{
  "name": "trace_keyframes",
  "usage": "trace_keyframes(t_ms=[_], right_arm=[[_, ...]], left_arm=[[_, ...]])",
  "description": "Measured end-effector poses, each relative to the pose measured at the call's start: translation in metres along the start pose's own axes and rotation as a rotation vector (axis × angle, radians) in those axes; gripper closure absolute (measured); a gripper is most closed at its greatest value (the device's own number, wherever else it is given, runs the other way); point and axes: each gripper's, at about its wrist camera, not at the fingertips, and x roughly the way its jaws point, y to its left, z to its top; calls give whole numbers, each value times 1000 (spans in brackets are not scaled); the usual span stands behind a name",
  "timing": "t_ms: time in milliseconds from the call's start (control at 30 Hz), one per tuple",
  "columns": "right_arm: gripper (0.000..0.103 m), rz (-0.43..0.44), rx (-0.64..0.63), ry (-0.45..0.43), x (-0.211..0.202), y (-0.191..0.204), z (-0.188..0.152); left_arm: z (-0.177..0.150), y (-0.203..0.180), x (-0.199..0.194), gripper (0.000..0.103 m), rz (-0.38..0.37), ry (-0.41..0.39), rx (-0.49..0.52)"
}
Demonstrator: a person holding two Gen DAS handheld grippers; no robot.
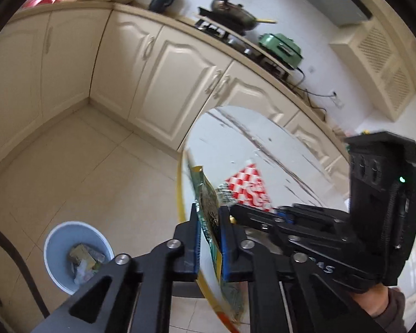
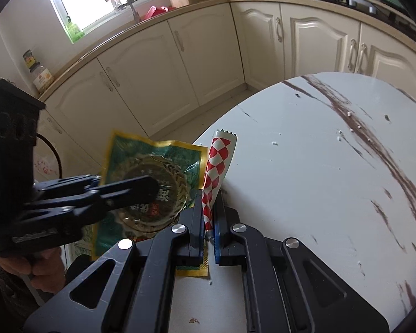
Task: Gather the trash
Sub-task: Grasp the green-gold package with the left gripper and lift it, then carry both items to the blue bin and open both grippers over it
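Trash is in both our grippers at this moment. We hold the left gripper [image 1: 209, 238] closed on a green and gold wrapper [image 1: 208, 202]; the wrapper stands on its edge between the two blue pads, and its lower part hangs down below them, past the yellow rim of the table [image 1: 235, 144]. From the right wrist camera we see the same green and gold wrapper [image 2: 141, 166] from its flat side, with a round gold pattern in the middle, and the left gripper [image 2: 152, 187] reaches over it from the left side, with a hand [image 2: 38, 266] under its black body.

We hold the right gripper [image 2: 208, 227] closed narrowly on a red and white checkered wrapper [image 2: 217, 166]. This wrapper stands up between the pads, with its silver zigzag end on top, just beside the green one and at the edge of the white marble table [image 2: 319, 166]. In the left wrist view the red and white checkered wrapper [image 1: 249, 183] shows behind the green one, and the right gripper [image 1: 263, 216] comes in from the right, a hand [image 1: 374, 299] in a sleeve below it.

On the floor, low at the left of the left wrist view, stands a pale blue bin [image 1: 52, 249] with some crumpled trash [image 1: 84, 260] already inside. Small white crumbs [image 2: 274, 143] lie on the table top
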Motion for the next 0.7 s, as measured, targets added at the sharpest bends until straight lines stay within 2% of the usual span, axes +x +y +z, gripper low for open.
trace_keyframes(t_ms=[167, 433, 600, 700], right_arm=[[97, -15, 6, -12, -1, 3, -2], [97, -44, 14, -71, -21, 7, -9], [97, -42, 32, -108, -42, 9, -9], [97, -34, 15, -142, -57, 25, -4]], left_arm=[[-4, -3, -2, 102, -5, -21, -4], [-12, -12, -12, 102, -47, -59, 22], [-13, -13, -36, 102, -74, -104, 32], [-12, -4, -66, 102, -69, -158, 31]])
